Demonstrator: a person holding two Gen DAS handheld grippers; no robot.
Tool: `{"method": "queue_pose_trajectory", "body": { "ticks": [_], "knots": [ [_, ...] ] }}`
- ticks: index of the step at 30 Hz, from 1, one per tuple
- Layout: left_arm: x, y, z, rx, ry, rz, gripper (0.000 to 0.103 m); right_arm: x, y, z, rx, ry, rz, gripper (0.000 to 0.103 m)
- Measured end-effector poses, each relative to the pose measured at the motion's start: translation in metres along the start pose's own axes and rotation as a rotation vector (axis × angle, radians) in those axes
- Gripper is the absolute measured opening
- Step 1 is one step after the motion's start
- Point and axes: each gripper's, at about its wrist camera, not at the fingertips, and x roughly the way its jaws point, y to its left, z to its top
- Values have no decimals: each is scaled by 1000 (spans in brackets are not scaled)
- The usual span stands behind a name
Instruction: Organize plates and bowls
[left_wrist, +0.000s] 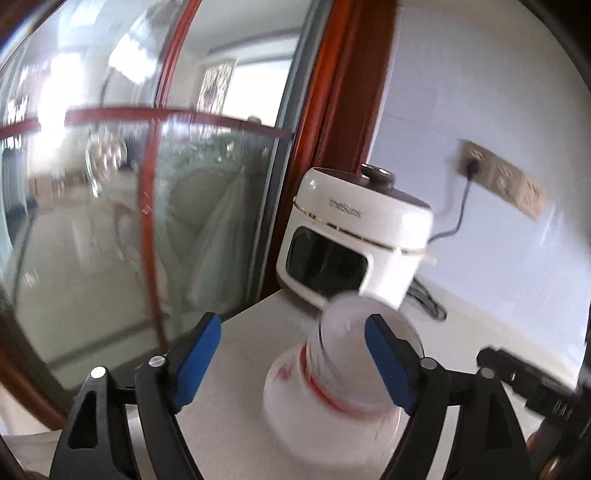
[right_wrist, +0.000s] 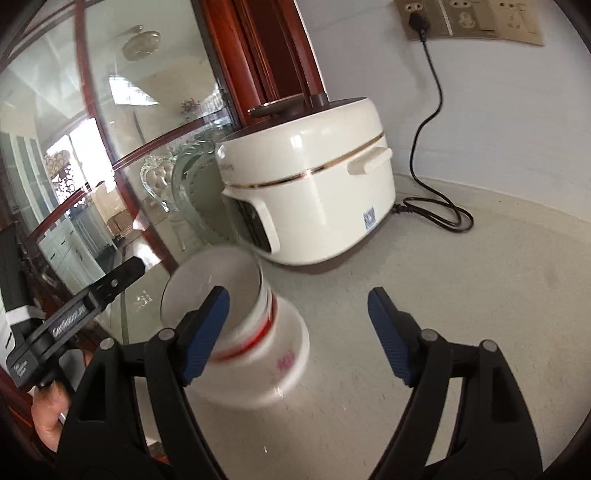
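Note:
A stack of white bowls with red bands (left_wrist: 325, 395) lies tilted on the pale countertop (left_wrist: 243, 332), its top bowl's opening (left_wrist: 351, 325) facing the cooker. My left gripper (left_wrist: 293, 354) is open, with the stack between its blue pads; its right fingertip (left_wrist: 388, 362) overlaps the bowl rim. In the right wrist view the same stack (right_wrist: 258, 343) lies at lower left. My right gripper (right_wrist: 299, 332) is open, its left fingertip (right_wrist: 207, 332) in front of the top bowl. Contact is unclear. The bowls look motion-blurred.
A white rice cooker (right_wrist: 310, 199) stands behind the bowls, with its black cord (right_wrist: 436, 210) running to wall sockets (right_wrist: 469, 18). A glass cabinet door with a red wooden frame (left_wrist: 155, 229) lies left. The other hand's gripper (right_wrist: 74, 310) shows at the left edge.

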Motion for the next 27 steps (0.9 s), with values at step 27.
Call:
{"method": "queue_pose_trajectory", "body": {
  "ticks": [27],
  "knots": [
    [-40, -57, -111, 74, 94, 183, 103, -8, -24, -89, -175, 38, -3, 86]
  ]
}}
